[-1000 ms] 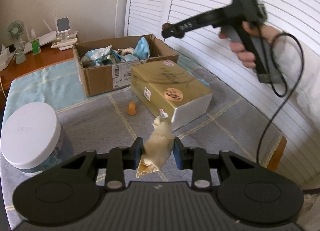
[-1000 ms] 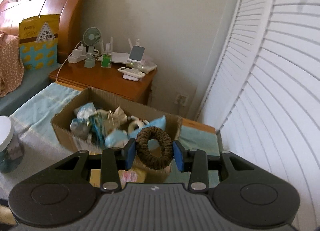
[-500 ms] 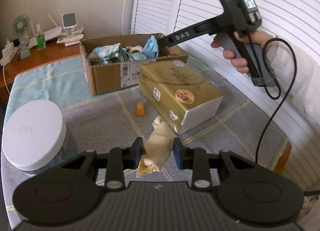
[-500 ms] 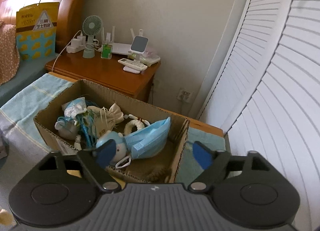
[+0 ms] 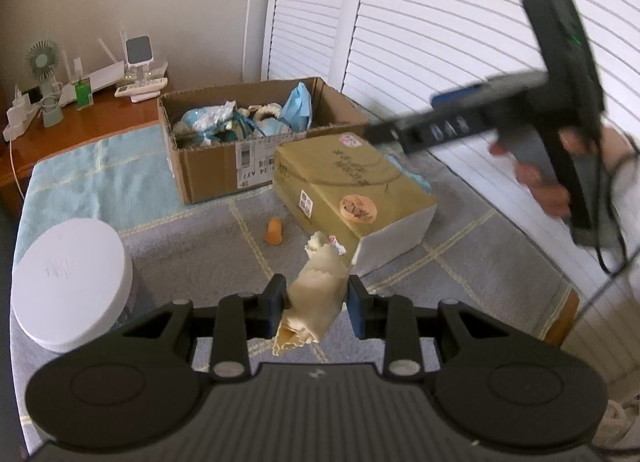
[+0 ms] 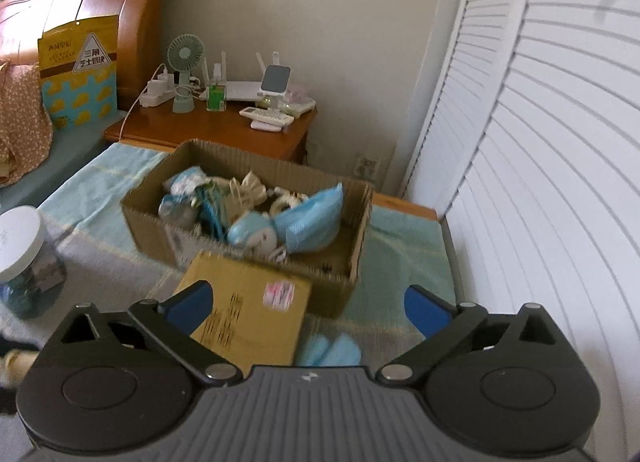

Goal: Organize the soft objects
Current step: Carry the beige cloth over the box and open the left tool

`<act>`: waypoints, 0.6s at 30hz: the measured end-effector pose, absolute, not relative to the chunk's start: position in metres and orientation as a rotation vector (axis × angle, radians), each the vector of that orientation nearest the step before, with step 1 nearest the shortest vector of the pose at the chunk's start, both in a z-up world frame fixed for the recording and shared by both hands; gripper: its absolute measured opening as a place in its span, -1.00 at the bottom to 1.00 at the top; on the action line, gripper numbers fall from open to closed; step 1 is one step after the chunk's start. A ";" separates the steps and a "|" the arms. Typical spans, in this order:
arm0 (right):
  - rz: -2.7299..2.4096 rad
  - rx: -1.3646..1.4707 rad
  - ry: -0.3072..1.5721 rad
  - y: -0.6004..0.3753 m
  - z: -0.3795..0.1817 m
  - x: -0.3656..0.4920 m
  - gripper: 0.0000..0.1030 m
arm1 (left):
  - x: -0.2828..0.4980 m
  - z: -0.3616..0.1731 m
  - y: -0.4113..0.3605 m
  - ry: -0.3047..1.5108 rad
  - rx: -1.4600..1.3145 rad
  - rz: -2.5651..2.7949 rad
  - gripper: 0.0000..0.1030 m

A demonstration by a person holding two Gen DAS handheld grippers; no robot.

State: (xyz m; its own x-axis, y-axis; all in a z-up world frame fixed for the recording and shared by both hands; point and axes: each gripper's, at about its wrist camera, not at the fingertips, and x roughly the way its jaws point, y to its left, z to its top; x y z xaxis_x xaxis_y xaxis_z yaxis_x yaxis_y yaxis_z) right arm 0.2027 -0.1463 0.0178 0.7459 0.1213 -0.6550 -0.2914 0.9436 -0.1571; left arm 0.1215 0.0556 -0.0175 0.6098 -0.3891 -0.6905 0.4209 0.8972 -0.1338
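Note:
My left gripper [image 5: 316,292] is shut on a rolled cream cloth [image 5: 320,282], held above the grey blanket. An open cardboard box [image 5: 212,166] further back holds several soft items, among them a blue face mask [image 6: 316,222] and a blue plush [image 6: 250,232]. My right gripper [image 6: 306,300] hovers short of the box [image 6: 160,222], over a yellow-brown packet [image 6: 248,314]. Its jaws are opening wide with nothing between them. A hand [image 5: 544,190] carries it at the upper right of the left wrist view. A small orange piece [image 5: 274,231] lies on the blanket.
A white-lidded jar [image 5: 68,286] stands at the left on the blanket. Beside the packet lie light blue soft pieces [image 6: 332,350]. A wooden nightstand [image 6: 208,130] behind the box carries a fan and small devices. White louvred doors [image 6: 540,142] close off the right side.
My right gripper opened and let go of the brown hair ring over the box, then drew back from the box. The left gripper kept its hold on the cloth.

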 end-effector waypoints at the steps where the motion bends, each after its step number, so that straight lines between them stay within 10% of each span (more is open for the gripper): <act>1: 0.224 -0.250 0.696 -0.148 0.017 0.197 1.00 | 0.122 -0.016 0.055 0.782 0.046 -0.466 -0.40; 18: 0.203 -0.191 0.705 -0.163 0.015 0.141 1.00 | 0.184 0.031 0.014 0.716 0.124 -0.488 -0.40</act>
State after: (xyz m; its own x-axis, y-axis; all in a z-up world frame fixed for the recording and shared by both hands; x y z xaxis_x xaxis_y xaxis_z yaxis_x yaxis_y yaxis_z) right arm 0.1406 -0.1627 0.0154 0.7436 0.1202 -0.6578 -0.2482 0.9630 -0.1047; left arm 0.1837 0.0139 0.0309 0.6479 -0.3859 -0.6567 0.4692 0.8814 -0.0550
